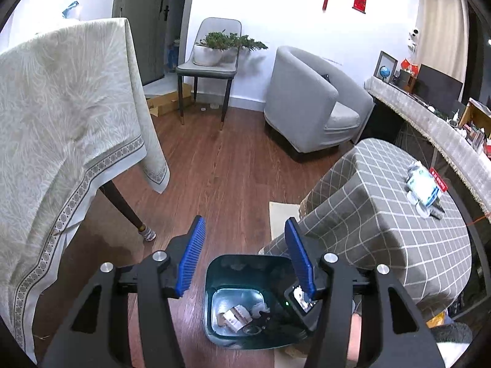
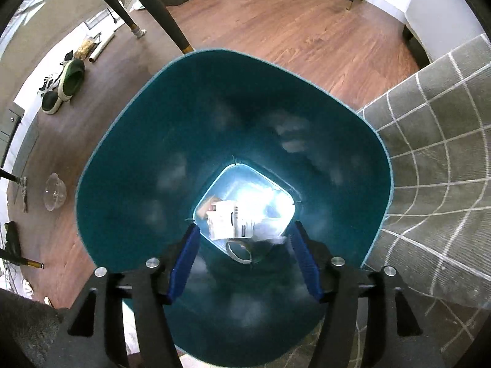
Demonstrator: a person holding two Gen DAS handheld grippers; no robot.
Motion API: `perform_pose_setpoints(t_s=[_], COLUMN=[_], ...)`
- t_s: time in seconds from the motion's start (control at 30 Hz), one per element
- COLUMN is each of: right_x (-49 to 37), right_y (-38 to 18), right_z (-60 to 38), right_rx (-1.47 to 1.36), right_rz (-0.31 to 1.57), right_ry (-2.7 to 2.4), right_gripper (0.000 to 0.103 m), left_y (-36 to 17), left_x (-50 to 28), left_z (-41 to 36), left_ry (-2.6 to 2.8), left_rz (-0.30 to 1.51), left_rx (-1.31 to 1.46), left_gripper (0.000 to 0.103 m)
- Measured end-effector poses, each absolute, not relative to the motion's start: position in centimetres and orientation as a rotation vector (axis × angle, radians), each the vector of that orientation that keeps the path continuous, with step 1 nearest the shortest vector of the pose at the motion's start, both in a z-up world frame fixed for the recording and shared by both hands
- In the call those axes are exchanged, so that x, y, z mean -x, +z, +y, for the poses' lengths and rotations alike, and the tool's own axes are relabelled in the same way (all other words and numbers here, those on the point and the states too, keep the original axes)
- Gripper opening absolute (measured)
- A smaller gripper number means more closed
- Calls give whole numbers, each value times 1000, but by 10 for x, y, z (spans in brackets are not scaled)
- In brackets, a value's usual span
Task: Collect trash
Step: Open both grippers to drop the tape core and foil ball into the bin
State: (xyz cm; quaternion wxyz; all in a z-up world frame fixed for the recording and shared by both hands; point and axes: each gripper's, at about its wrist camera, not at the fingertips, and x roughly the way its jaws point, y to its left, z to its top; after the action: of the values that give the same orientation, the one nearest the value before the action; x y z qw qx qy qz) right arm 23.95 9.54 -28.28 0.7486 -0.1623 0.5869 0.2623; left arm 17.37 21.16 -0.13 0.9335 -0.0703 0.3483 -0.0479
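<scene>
One teal plastic bin (image 2: 129,159), two cloth-draped tables: cream patterned (image 1: 61,98), grey checked (image 1: 383,214), one grey dining chair (image 1: 208,67), one grey tub armchair (image 1: 307,101), one potted shrub (image 1: 227,41), approx. three shoes (image 2: 66,84), one clear bowl (image 2: 55,191)

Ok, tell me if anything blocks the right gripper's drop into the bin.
Nothing visible does. The right gripper points down into the teal bin's open mouth, jaws apart and empty. There is no lid over it, and paper scraps already lie at the bottom.

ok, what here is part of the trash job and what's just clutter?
Job:
teal bin
paper scraps inside it
packet on checked table
left tongs, open
right tongs, open, over bin

Clutter:
shoes
potted plant
armchair
</scene>
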Motion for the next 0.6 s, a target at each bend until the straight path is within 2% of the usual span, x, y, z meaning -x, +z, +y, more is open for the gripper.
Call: perform_pose_setpoints(t_s=[0.13,0.5,0.6], right_x=[-236,-222,-219], right_y=[-259,-128,-97], right_z=[95,72,57], right_rx=[323,215,200], right_rz=[1240,993,917], right_ry=[610,702,693], right_gripper=[62,62,66], left_y=[10,48,57], left_x=[-175,-178,-180], left_z=[207,180,170], left_ry=[-98,-112,-113], left_rz=[686,599,575], left_rx=[138,137,133], left_gripper=[60,72,77])
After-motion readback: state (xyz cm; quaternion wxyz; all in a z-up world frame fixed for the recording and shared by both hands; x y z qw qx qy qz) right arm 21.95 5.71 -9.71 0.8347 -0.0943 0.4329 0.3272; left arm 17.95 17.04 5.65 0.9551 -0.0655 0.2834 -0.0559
